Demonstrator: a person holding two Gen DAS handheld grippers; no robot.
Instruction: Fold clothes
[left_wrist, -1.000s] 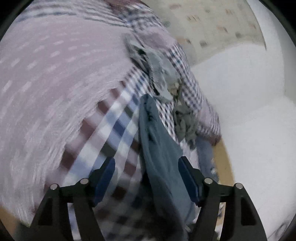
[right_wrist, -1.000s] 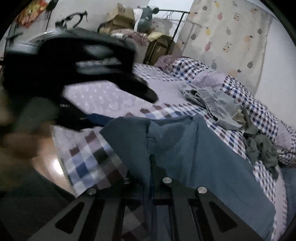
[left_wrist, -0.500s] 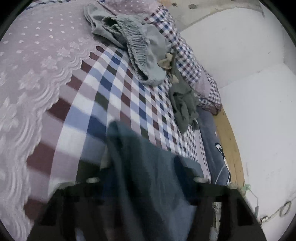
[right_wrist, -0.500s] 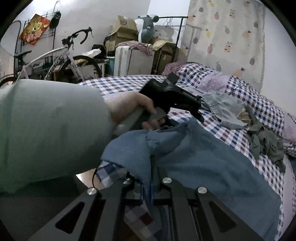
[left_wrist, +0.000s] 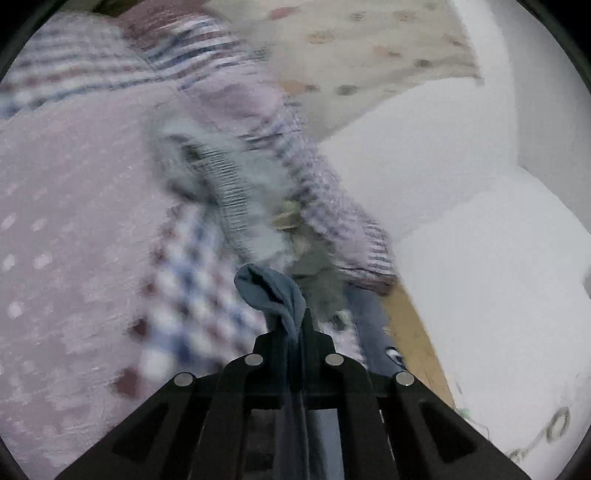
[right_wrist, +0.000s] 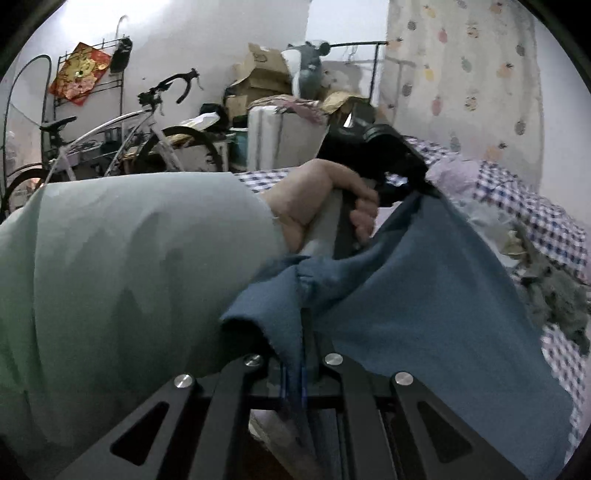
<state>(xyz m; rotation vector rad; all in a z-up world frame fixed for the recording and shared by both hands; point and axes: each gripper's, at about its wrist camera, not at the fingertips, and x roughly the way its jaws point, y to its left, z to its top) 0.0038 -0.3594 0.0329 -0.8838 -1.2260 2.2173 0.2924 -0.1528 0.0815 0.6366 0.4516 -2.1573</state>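
- Checked bedding (left_wrist: 192, 295) in blue, maroon and white covers the bed, with a pale pink dotted spread (left_wrist: 66, 229) lying over its left part in the left wrist view
- Grey shorts (left_wrist: 229, 192) with an elastic waistband and a crumpled olive garment (left_wrist: 317, 277) lie on the checks further along the bed, near the white wall (left_wrist: 480, 240); this view is blurred
- Beyond the bed, the right wrist view shows a white bicycle (right_wrist: 122, 136), stacked cardboard boxes (right_wrist: 262, 77), a soft toy (right_wrist: 308, 62) and a fruit-print curtain (right_wrist: 461, 74)
- Left gripper (left_wrist: 293, 328): fingers pinched together on a bunched edge of the blue garment (left_wrist: 273, 291), which sticks up between them
- Right gripper (right_wrist: 303, 332): fingers closed tight on another edge of the same blue garment (right_wrist: 406, 295), held up off the bed
- A hand (right_wrist: 321, 199) in a pale green sleeve (right_wrist: 129, 277) grips the left gripper's handle; the cloth hangs stretched between the two grippers, draping down to the right above the bedding
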